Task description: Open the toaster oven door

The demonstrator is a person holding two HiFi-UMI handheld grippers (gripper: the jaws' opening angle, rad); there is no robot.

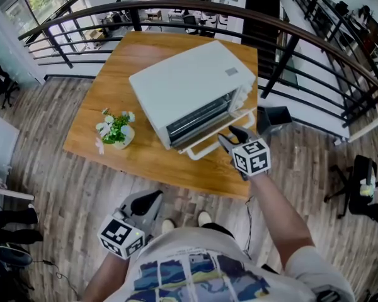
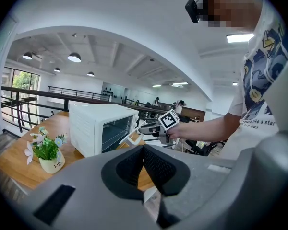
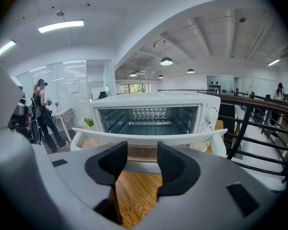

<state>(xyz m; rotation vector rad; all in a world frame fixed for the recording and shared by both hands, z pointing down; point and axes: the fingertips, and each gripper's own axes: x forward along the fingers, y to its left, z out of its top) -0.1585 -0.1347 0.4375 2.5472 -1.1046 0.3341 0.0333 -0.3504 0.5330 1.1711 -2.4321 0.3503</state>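
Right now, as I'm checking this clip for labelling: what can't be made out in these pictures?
Dial markings on the toaster oven: too small in every view.
Print on the flower pot: too small, left gripper view.
Its rear: hidden by its body, all views.
Part of the door: covered by the jaws of the right gripper, right gripper view.

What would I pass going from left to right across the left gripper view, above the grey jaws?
A flower pot → toaster oven → right hand-held gripper → person's forearm.
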